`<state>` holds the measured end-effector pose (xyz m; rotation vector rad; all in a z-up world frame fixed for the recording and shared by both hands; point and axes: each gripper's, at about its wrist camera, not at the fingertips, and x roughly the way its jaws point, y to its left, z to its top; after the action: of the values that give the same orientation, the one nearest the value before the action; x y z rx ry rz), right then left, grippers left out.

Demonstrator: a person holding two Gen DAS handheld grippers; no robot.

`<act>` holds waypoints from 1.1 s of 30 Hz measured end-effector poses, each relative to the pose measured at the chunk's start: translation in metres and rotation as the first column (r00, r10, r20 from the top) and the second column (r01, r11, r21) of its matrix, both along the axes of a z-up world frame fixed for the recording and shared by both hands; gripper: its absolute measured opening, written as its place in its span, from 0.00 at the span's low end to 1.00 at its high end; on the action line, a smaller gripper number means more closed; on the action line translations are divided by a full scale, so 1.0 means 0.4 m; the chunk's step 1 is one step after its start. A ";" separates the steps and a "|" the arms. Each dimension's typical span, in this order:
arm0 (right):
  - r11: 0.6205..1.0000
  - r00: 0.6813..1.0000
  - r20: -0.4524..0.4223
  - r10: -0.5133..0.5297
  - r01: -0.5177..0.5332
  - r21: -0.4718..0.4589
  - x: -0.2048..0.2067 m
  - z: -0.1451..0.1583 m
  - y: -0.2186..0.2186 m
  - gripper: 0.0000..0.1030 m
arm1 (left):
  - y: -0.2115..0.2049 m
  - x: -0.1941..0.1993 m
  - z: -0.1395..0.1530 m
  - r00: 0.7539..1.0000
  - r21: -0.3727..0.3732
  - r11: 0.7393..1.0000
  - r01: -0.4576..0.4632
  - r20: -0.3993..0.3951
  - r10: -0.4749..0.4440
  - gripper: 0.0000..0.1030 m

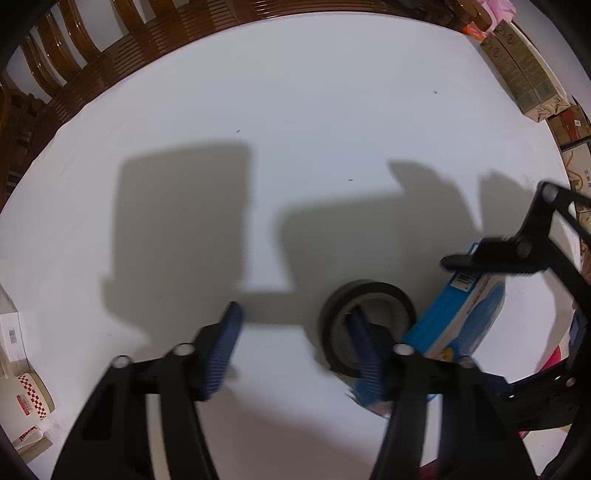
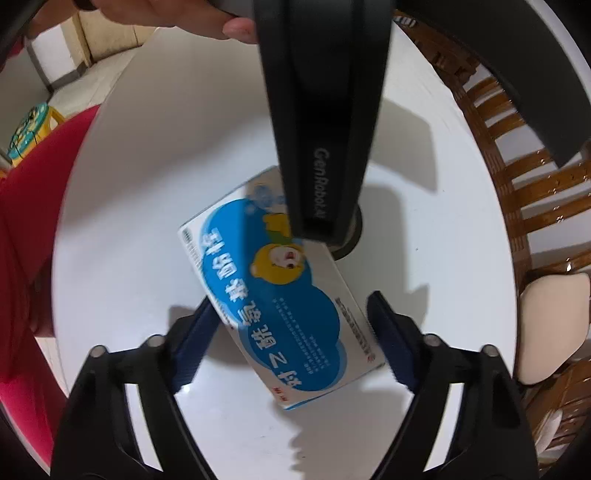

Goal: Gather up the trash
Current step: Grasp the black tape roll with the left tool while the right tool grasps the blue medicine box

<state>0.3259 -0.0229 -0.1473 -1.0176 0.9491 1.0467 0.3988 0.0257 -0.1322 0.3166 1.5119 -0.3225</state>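
Note:
A black tape roll (image 1: 364, 295) lies flat on the round white table (image 1: 295, 110). My left gripper (image 1: 295, 350) points down at it, one blue finger inside the roll's hole and the other out on the bare table, jaws apart, so it is open. Against the roll leans a blue and white box (image 2: 280, 295) with a cartoon bear. My right gripper (image 2: 290, 325) straddles the box, its blue pads against both long edges. In the left wrist view, the box (image 1: 465, 314) shows with a right finger across its far end. The roll (image 2: 351, 236) peeks from under the left gripper's black body (image 2: 321, 147).
Wooden chairs (image 1: 74, 74) ring the table's far side. Cardboard boxes (image 1: 524, 74) are stacked beyond the right edge. A mug with red checks (image 1: 29, 398) stands at the near left. A person in red (image 2: 29, 221) is close on the left, a hand (image 2: 166, 14) above.

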 end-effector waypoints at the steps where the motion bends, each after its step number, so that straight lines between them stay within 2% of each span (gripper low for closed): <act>1: 1.000 1.000 0.004 -0.008 0.008 0.005 -0.004 0.003 -0.001 0.71 | -0.003 -0.003 0.003 1.000 -0.001 1.000 0.001 -0.001 -0.001 0.42; 3: 1.000 1.000 0.004 -0.026 0.026 0.012 -0.007 0.002 -0.008 0.68 | -0.009 -0.004 0.011 1.000 -0.004 1.000 0.007 -0.001 -0.007 0.29; 7: 0.997 0.997 -0.004 -0.073 0.073 0.031 -0.025 0.009 -0.023 0.65 | -0.025 -0.015 0.016 1.000 -0.016 1.000 -0.007 0.000 0.007 0.14; 11: 0.989 0.990 -0.023 -0.138 0.139 0.054 -0.029 0.008 -0.045 0.63 | -0.047 -0.030 0.012 1.000 -0.021 1.000 -0.015 0.019 0.015 0.12; 17: 0.950 0.956 -0.011 -0.294 0.293 0.108 -0.068 0.010 -0.086 0.61 | -0.025 -0.052 0.017 0.999 -0.036 0.998 -0.044 0.028 0.045 0.11; 22: 0.867 0.881 -0.003 -0.474 0.467 0.175 -0.106 0.025 -0.144 0.61 | -0.017 -0.056 0.004 0.998 -0.042 0.998 -0.045 0.046 0.047 0.11; 24: 0.841 0.851 0.041 -0.523 0.508 0.184 -0.126 0.033 -0.160 0.61 | -0.016 -0.069 0.005 0.998 -0.057 0.997 -0.049 0.046 0.052 0.11; 27: 0.785 0.799 0.037 -0.600 0.579 0.221 -0.145 0.048 -0.189 0.61 | -0.010 -0.083 0.000 0.997 -0.075 0.996 -0.058 0.044 0.061 0.11; 33: 0.670 0.690 0.069 -0.720 0.666 0.329 -0.159 0.118 -0.242 0.61 | 0.001 -0.148 0.037 0.991 -0.099 0.993 -0.057 0.114 0.068 0.11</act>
<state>0.2622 -0.1199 -0.1002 -0.4218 0.8849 0.3917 0.3395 0.0263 -0.1176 0.2085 1.3830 -0.3198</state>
